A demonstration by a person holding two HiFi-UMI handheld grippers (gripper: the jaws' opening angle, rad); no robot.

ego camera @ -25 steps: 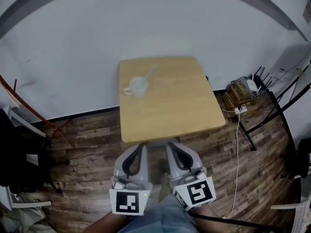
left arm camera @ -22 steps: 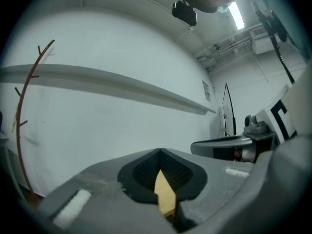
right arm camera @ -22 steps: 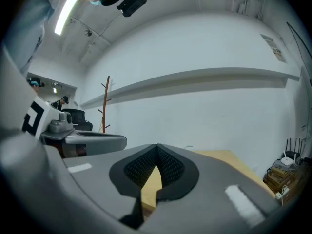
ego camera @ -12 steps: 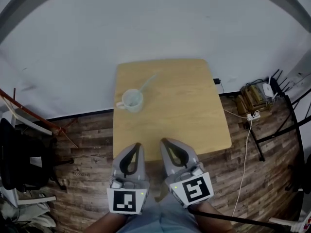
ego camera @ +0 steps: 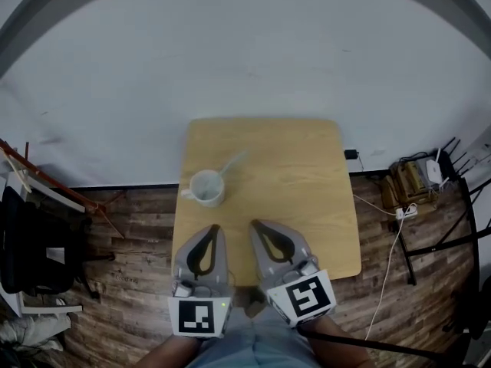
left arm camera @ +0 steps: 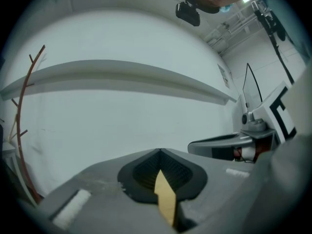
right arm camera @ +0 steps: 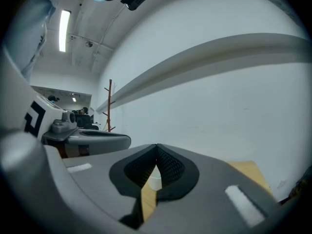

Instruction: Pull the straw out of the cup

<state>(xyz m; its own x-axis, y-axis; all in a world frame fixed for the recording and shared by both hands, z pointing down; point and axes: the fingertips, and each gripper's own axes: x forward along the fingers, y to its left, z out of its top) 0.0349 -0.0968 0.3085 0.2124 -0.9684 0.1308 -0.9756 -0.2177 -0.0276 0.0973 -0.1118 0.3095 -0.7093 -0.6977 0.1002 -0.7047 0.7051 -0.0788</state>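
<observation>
A white cup (ego camera: 205, 188) with a handle stands on the left half of the small wooden table (ego camera: 299, 198). A pale straw (ego camera: 232, 162) leans out of it toward the upper right. Both grippers hover side by side over the table's near edge, short of the cup. My left gripper (ego camera: 212, 229) is shut with nothing in it, its tips just below the cup. My right gripper (ego camera: 255, 225) is also shut and empty. In the right gripper view, the cup (right arm camera: 154, 182) shows through the gap below the meeting tips (right arm camera: 157, 146). In the left gripper view, only the table (left arm camera: 166, 200) shows there.
A white wall (ego camera: 253, 60) rises right behind the table. On the wooden floor to the right lie cables, a power strip (ego camera: 405, 211) and a router (ego camera: 434, 172). A black chair (ego camera: 31, 255) and thin red rods (ego camera: 46, 181) stand at the left.
Both grippers have moved forward from over the floor to over the table's near edge. The cup and table now appear closer and lower in the head view. Both jaws stayed shut.
</observation>
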